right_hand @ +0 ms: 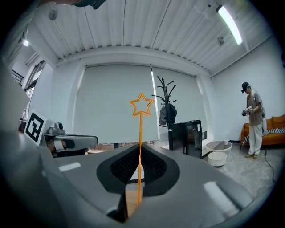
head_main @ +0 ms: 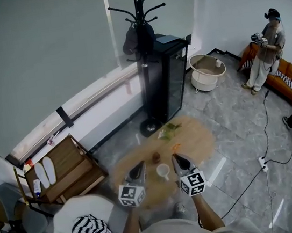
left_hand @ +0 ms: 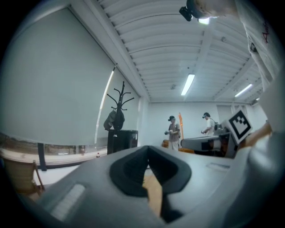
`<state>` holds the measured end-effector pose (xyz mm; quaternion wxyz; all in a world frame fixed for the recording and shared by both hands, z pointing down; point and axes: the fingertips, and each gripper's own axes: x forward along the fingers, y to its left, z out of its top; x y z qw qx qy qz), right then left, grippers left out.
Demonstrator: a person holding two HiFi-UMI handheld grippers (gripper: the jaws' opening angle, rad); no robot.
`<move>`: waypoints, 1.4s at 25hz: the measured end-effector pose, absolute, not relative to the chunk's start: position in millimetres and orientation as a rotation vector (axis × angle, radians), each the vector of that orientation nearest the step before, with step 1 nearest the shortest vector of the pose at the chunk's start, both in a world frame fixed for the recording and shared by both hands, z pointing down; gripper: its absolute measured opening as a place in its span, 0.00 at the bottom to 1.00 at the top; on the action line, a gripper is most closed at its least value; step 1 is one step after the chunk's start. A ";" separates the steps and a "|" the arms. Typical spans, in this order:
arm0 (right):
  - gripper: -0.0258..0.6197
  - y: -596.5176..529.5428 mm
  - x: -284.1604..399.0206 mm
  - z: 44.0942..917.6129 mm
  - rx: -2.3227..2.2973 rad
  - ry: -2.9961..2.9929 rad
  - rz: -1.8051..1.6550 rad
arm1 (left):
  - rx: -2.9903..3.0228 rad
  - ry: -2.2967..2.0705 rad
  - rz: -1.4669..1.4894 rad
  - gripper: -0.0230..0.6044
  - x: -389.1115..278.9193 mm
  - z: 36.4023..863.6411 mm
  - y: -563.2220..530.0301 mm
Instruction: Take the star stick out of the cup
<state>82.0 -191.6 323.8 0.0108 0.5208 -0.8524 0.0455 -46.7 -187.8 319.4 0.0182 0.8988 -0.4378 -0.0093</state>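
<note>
My right gripper [right_hand: 139, 167] is shut on the thin orange star stick [right_hand: 141, 133]. The stick stands upright between the pads, its outlined star [right_hand: 141, 104] well above the jaws. In the head view both grippers are held side by side above a small oval wooden table [head_main: 193, 144]. A white cup [head_main: 163, 170] stands on the table between them, below the left gripper [head_main: 142, 164] and the right gripper [head_main: 174, 157]. A faint orange streak [head_main: 176, 147] shows just beyond the right tip. The left gripper [left_hand: 148, 164] has its jaws together with nothing in them.
On the table lie a small brown thing [head_main: 155, 157] and a green bundle [head_main: 168, 131]. Beyond it stand a black cabinet [head_main: 164, 78], a coat rack [head_main: 138, 11] and a white tub [head_main: 207, 71]. A person [head_main: 267, 52] stands by an orange sofa [head_main: 287, 81]. A wooden rack [head_main: 61, 169] is at the left.
</note>
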 end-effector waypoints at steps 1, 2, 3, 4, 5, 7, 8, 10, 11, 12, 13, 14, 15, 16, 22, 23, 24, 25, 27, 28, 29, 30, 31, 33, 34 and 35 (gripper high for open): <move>0.06 -184.6 80.1 322.4 1.629 -2.654 0.133 | 2.795 -1.359 -0.033 0.04 -49.8 316.9 -182.1; 0.06 -177.6 78.8 322.2 1.633 -2.648 0.129 | 2.795 -1.359 -0.037 0.04 -53.1 315.9 -176.6; 0.06 -171.4 78.0 322.8 1.640 -2.642 0.128 | 2.793 -1.359 -0.038 0.04 -56.5 316.1 -171.6; 0.06 -165.9 77.3 323.4 1.647 -2.637 0.130 | 2.790 -1.358 -0.039 0.04 -59.8 316.7 -167.3; 0.06 -160.6 76.7 324.1 1.654 -2.632 0.132 | 2.787 -1.357 -0.039 0.04 -62.8 317.6 -163.3; 0.06 -149.5 76.4 325.6 1.669 -2.619 0.139 | 2.782 -1.347 -0.037 0.04 -67.1 320.4 -154.8; 0.06 -144.2 76.4 326.6 1.677 -2.613 0.142 | 2.782 -1.340 -0.033 0.04 -68.6 322.4 -150.9; 0.06 -136.4 75.5 327.8 1.698 -2.604 0.146 | 2.788 -1.323 -0.021 0.04 -71.0 325.7 -145.3; 0.06 -133.3 74.5 327.9 1.707 -2.601 0.144 | 2.794 -1.314 -0.018 0.04 -72.0 326.4 -143.0; 0.06 -130.2 73.2 327.7 1.714 -2.597 0.140 | 2.799 -1.307 -0.018 0.04 -72.8 326.7 -140.5; 0.06 -127.5 71.9 327.3 1.718 -2.593 0.134 | 2.805 -1.299 -0.021 0.04 -73.3 326.9 -138.3; 0.06 -125.6 71.0 326.4 1.721 -2.590 0.126 | 2.810 -1.293 -0.025 0.04 -73.2 326.6 -136.8; 0.06 -124.6 70.3 325.1 1.725 -2.586 0.118 | 2.816 -1.287 -0.030 0.04 -72.9 325.7 -136.2; 0.06 -124.2 69.4 323.5 1.729 -2.582 0.110 | 2.821 -1.282 -0.035 0.04 -72.6 324.5 -136.1; 0.06 -115.4 63.7 313.2 1.755 -2.583 0.096 | 2.845 -1.248 -0.040 0.04 -71.9 316.5 -128.8; 0.06 -113.6 62.5 313.1 1.760 -2.585 0.099 | 2.850 -1.243 -0.040 0.04 -72.4 315.8 -127.2; 0.06 -112.0 61.3 313.4 1.765 -2.586 0.103 | 2.855 -1.238 -0.040 0.04 -73.0 315.6 -125.9; 0.06 -110.9 60.3 314.0 1.769 -2.586 0.107 | 2.858 -1.233 -0.039 0.04 -73.6 315.6 -125.0; 0.06 -109.2 58.1 314.3 1.772 -2.585 0.112 | 2.861 -1.225 -0.033 0.04 -74.8 315.3 -123.9; 0.06 -108.3 57.3 314.0 1.774 -2.584 0.114 | 2.862 -1.223 -0.029 0.04 -75.3 314.9 -123.2; 0.06 -107.4 56.7 313.8 1.775 -2.584 0.117 | 2.863 -1.220 -0.026 0.04 -75.7 314.5 -122.4; 0.06 -106.5 56.3 313.9 1.777 -2.584 0.120 | 2.864 -1.219 -0.024 0.04 -76.2 314.2 -121.6; 0.06 -105.7 55.6 314.4 1.779 -2.583 0.122 | 2.865 -1.217 -0.024 0.04 -76.8 314.1 -120.8; 0.06 -103.8 53.2 316.2 1.778 -2.582 0.121 | 2.867 -1.217 -0.028 0.04 -79.0 314.6 -119.3; 0.06 -102.8 52.0 316.8 1.776 -2.582 0.119 | 2.868 -1.219 -0.030 0.04 -80.0 314.7 -118.8; 0.06 -102.5 51.0 317.0 1.774 -2.583 0.117 | 2.869 -1.221 -0.031 0.04 -80.5 314.2 -119.1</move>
